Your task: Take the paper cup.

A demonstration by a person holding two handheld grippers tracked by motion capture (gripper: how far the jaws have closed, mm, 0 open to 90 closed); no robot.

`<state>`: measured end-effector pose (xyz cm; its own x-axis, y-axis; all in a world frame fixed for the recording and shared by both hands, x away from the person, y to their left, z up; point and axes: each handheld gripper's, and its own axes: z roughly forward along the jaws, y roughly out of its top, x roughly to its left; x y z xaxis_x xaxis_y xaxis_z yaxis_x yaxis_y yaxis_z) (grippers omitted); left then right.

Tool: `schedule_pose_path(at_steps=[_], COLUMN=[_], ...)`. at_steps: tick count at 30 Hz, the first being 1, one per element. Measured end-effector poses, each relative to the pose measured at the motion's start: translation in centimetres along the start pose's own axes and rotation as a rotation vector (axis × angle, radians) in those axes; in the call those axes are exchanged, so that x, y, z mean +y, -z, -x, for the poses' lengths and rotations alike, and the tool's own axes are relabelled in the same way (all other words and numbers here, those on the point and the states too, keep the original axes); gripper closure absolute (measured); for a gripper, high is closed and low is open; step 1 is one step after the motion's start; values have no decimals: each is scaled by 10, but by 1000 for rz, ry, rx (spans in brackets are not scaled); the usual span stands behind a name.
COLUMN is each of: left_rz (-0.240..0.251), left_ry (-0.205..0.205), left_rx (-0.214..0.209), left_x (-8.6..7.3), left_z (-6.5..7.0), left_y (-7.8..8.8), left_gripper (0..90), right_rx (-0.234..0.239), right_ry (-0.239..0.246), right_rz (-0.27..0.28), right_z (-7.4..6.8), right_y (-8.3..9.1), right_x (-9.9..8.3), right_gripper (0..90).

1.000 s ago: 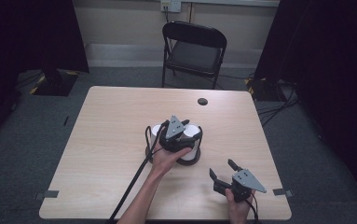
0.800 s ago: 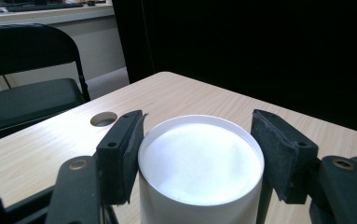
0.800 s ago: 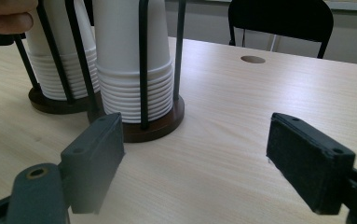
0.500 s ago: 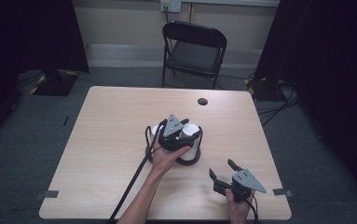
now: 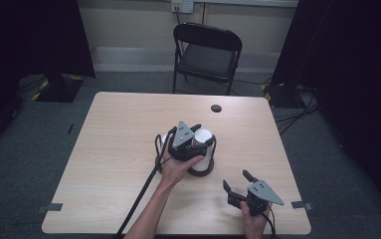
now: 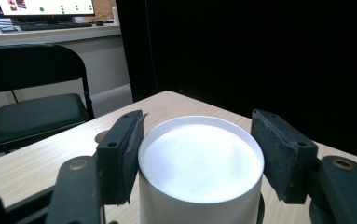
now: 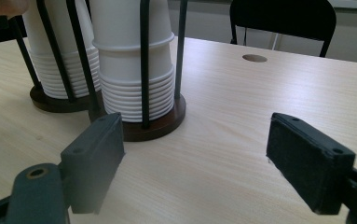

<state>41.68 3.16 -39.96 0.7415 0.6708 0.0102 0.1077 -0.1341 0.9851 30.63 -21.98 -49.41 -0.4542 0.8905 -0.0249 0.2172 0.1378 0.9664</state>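
Two stacks of upside-down white paper cups stand in black wire holders on dark round bases [image 7: 157,126] mid-table. My left gripper [image 5: 202,135] hovers at the top of the right-hand stack [image 5: 204,149]. In the left gripper view it [image 6: 197,149] is open, with its jaws on either side of the top cup [image 6: 200,163]: the left pad [image 6: 122,154] is at the cup's rim and the right pad stands off with a gap. The other stack [image 7: 59,56] sits just behind. My right gripper [image 5: 236,180] rests open near the front right of the table [image 5: 113,129], holding nothing.
A small round grommet hole [image 5: 216,108] lies at the far side of the table. A black folding chair [image 5: 205,55] stands beyond the far edge. The left gripper's cable [image 5: 143,194] runs back over the front edge. Dark curtains hang on both sides.
The left gripper has edged slightly forward at the top of the right-hand stack. The right gripper has stayed put.
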Motion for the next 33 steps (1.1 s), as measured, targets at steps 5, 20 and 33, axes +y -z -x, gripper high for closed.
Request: schedule_pose_path(at_steps=[5, 20, 33], left_rz=[4, 25, 60], left_ry=[19, 31, 52], left_rx=[0, 5, -10], left_x=[1, 3, 10], left_z=[-1, -1, -6], left_y=[0, 4, 10], left_gripper=[362, 363, 363], right_rx=[0, -2, 1], right_ry=[-1, -2, -8], right_rz=[2, 6, 5], right_z=[0, 0, 1], right_y=[0, 1, 1], right_x=[0, 0, 0], right_gripper=[184, 184, 178])
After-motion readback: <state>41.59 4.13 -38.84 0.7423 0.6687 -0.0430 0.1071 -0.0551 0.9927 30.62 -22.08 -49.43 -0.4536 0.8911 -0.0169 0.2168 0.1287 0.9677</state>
